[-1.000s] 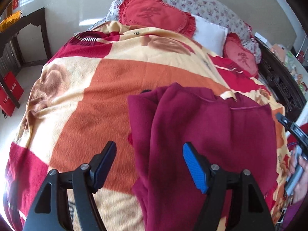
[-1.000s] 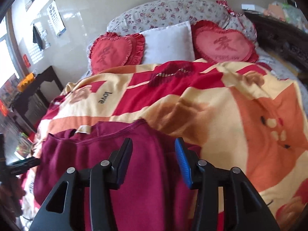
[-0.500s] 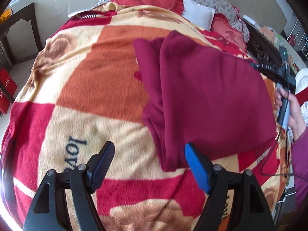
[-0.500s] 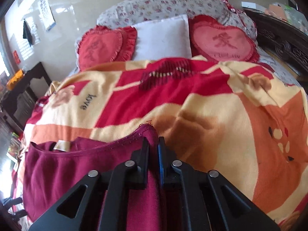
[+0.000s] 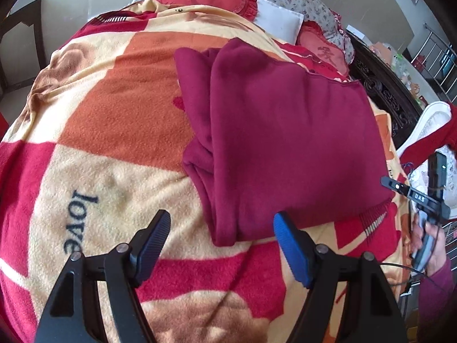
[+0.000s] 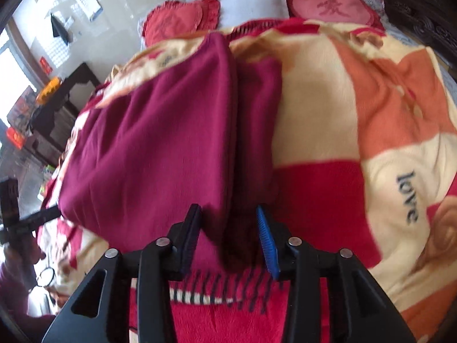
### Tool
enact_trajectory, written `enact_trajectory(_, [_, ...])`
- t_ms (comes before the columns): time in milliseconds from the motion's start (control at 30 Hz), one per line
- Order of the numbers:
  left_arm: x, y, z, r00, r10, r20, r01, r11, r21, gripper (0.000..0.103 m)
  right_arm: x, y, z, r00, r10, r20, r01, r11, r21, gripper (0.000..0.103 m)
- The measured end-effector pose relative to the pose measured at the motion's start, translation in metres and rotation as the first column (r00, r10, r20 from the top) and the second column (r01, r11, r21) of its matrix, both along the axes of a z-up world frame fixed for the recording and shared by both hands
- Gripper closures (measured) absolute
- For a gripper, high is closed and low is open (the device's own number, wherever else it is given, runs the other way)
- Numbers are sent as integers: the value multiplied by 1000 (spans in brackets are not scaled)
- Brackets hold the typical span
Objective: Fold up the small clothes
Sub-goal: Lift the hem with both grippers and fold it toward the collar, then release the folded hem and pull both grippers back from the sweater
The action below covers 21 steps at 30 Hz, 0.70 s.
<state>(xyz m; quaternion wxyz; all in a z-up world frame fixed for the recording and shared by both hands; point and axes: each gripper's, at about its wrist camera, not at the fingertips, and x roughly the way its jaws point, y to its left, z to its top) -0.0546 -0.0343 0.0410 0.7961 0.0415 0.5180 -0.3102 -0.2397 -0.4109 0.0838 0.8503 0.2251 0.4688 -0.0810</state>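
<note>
A: What is on the bed?

B: One maroon garment (image 5: 285,131), folded, lies flat on the blanket (image 5: 108,120). In the left wrist view it sits right of centre, with stacked fold edges along its left side and a near corner pointing toward the camera. In the right wrist view the same garment (image 6: 160,131) shows a top layer and a narrower strip of lower layer exposed on its right.

A: How many grippers, and how do they stand?

B: Two. The left gripper (image 5: 221,238) hangs above the blanket with its jaws spread wide; nothing is between them. The garment's near corner lies just beyond the fingertips, apart from both pads. The right gripper (image 6: 228,237) is parted about halfway. The near edge of the garment lies in the gap between its fingers, but whether either pad touches the cloth I cannot tell; the picture is blurred there.

A: And the hands?

B: In the left wrist view a hand (image 5: 428,245) in a maroon sleeve holds the other gripper's handle at the right edge, beside the garment. In the right wrist view the opposite gripper shows only as a dark shape at the far left.

A: Anything else?

B: Two red heart-shaped cushions (image 6: 182,20) (image 6: 334,8) and one white pillow (image 6: 251,3) between them at the head of the bed. The blanket bears the word "love" (image 5: 78,224). A dark wooden frame (image 5: 382,91) runs along the bed's right side.
</note>
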Motion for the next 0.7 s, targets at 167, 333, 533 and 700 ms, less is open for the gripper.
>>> enact_trajectory(167, [-1, 0, -10, 1000, 29, -8, -29, 999, 43, 26, -21, 10, 21, 999, -9, 49, 11, 999, -33, 103])
enact_trajectory(333, [-2, -4, -7, 999, 37, -4, -36, 997, 62, 26, -26, 8, -3, 999, -21, -36, 20, 1000, -17, 103])
enact_trajectory(533, [-1, -12, 32, 993, 39, 108, -44, 998, 41, 26, -27, 4, 37, 992, -95, 80, 100, 993, -64, 91])
enact_trajectory(700, [7, -40, 36, 989, 33, 146, -41, 998, 48, 25, 23, 5, 50, 989, -47, 141, 64, 990, -123, 91])
